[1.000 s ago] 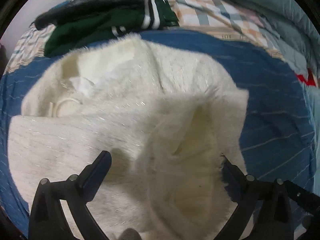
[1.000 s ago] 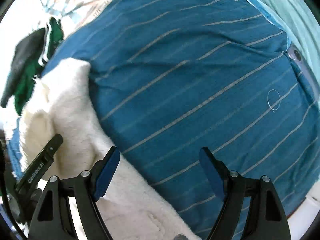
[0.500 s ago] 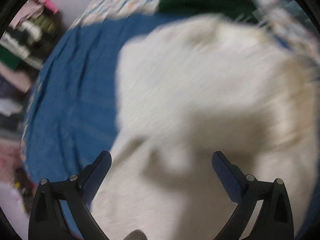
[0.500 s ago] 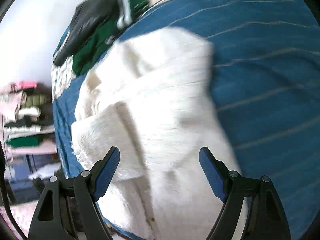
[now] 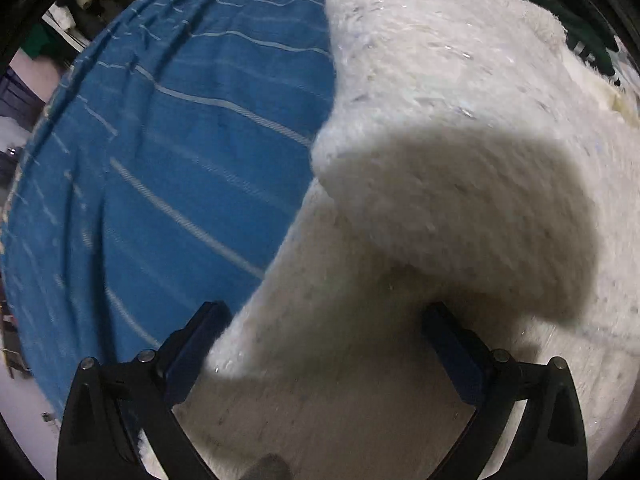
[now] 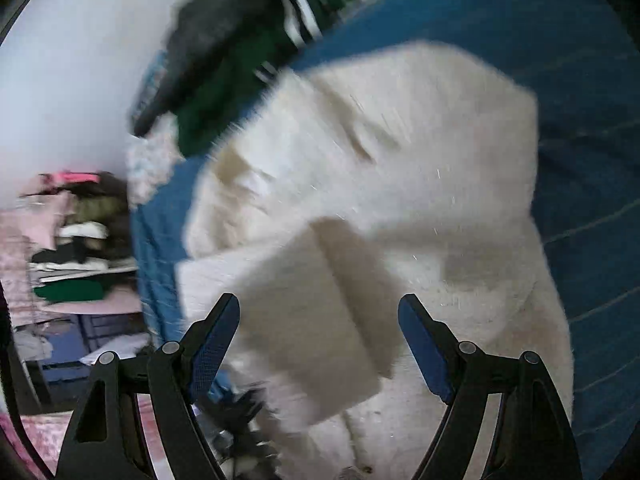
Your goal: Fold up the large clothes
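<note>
- Left wrist view: the left tongs (image 5: 324, 344) point steeply down over a fluffy white garment (image 5: 460, 160) that lies on a blue striped bedspread (image 5: 180, 152). A second ago this view looked across the garment's broad middle, with a collar and label beyond; now it has swung to the garment's left edge, where bare bedspread fills everything to the left of the tongs.
- The left tongs stand wide apart and hold nothing. A long flap of the garment — it looks like a sleeve or side panel, though I cannot tell which — runs down between the two pads, its edge close to the left pad; whether it touches is unclear. A thick rounded fold of the same garment hangs just ahead of the tongs, in shadow.
- Judgement: the left tongs seem to be lining up on that edge for a new grasp, so the fold is only partly done.
- Right wrist view, blurred: the right tongs (image 6: 320, 344) are also apart and empty. A second ago they faced mostly bare bedspread with the garment off to the left; now the garment (image 6: 380, 168) fills the space ahead of and between them.
- A folded-over panel lies between the right pads, nearer the left one. A dark green garment (image 6: 240, 64) sits well beyond, at the far end of the bed.
</note>
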Action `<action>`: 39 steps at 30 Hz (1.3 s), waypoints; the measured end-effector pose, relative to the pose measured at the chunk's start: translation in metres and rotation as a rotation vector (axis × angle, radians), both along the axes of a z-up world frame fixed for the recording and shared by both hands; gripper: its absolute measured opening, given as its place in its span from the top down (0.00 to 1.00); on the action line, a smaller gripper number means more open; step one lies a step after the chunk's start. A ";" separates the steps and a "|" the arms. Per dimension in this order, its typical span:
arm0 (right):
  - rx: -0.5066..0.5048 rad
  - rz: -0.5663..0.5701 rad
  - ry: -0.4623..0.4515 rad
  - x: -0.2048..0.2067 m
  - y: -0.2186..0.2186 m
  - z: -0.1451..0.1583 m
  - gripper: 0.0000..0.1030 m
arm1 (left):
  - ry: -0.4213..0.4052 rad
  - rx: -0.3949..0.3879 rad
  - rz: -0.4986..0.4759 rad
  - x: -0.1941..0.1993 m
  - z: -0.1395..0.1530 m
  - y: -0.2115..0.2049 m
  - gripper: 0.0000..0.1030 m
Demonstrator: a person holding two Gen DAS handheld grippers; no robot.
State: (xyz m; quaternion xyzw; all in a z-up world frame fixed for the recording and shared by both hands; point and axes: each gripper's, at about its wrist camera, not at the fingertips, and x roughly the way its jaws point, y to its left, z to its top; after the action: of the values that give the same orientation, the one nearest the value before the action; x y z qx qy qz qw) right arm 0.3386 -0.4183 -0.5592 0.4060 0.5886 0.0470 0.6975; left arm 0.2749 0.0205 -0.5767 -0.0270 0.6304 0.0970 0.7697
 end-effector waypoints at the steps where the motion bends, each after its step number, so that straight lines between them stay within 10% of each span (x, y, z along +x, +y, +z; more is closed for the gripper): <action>1: -0.002 0.001 -0.028 -0.003 -0.003 0.010 0.15 | -0.006 -0.021 0.018 0.000 0.000 -0.001 0.00; 11: -0.157 0.165 0.190 0.016 0.017 -0.069 0.12 | -0.007 -0.069 0.049 -0.006 0.000 -0.019 0.00; 16: -0.258 0.073 0.108 0.009 -0.006 -0.030 0.16 | 0.028 -0.064 0.042 0.007 0.006 -0.020 0.00; 21: -0.114 -0.016 0.153 -0.007 -0.038 -0.044 0.16 | 0.043 0.027 0.048 0.002 0.026 -0.029 0.00; 22: -0.089 -0.001 0.167 -0.007 -0.034 -0.054 0.21 | 0.044 0.058 0.049 -0.002 0.032 -0.031 0.00; 24: -0.117 0.051 0.163 -0.005 -0.023 -0.062 0.67 | 0.040 0.113 0.052 -0.012 0.047 -0.033 0.00; 26: -0.200 0.067 0.126 -0.005 -0.012 -0.055 0.84 | 0.024 0.161 0.056 -0.026 0.068 -0.031 0.00; 34: -0.323 -0.103 -0.056 -0.029 -0.063 0.035 0.87 | -0.133 0.172 0.016 0.010 0.138 -0.038 0.00; 39: -0.318 -0.091 0.063 -0.016 -0.101 -0.013 0.87 | -0.171 0.168 -0.010 0.068 0.121 -0.059 0.00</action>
State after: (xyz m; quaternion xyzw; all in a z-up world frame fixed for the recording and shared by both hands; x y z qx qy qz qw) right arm 0.3225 -0.5196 -0.5726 0.3178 0.5915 -0.0911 0.7354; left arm 0.3424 -0.0381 -0.4560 0.0326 0.5522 0.1430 0.8207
